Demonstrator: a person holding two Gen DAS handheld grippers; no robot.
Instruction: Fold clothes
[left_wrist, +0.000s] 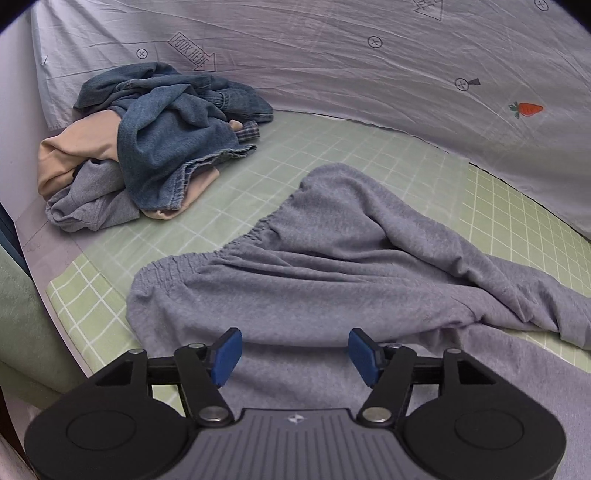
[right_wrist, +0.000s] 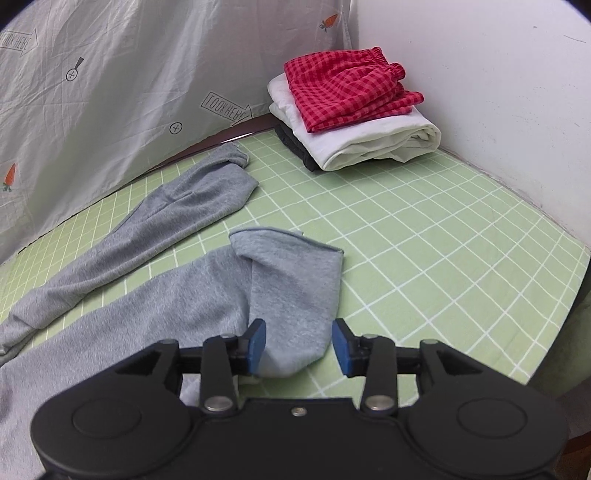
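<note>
Over at the left edge of the green checked bed sheet (left_wrist: 92, 306), a crumpled heap of unfolded clothes (left_wrist: 147, 147) is seen, in which three garments can be counted: one blue denim piece, one beige piece and one grey knit piece. Nearer the middle, one pair of grey knit sweatpants (left_wrist: 332, 258) is spread on the bed, its gathered waistband toward the heap and its two legs apart, the nearer leg's cuff turned back on itself (right_wrist: 291, 288). The left tongs (left_wrist: 295, 356) are held wide above the waist end with nothing gripped; the right tongs (right_wrist: 299, 345) are likewise held wide, with nothing between them, over the doubled cuff. Flattening the sweatpants appears to be the step in hand; the next move would call for the cuff to be straightened and one leg laid over the other. At the far right corner, a folded stack (right_wrist: 351, 110) of three pieces is seen: one red checked, one white, one dark.
</note>
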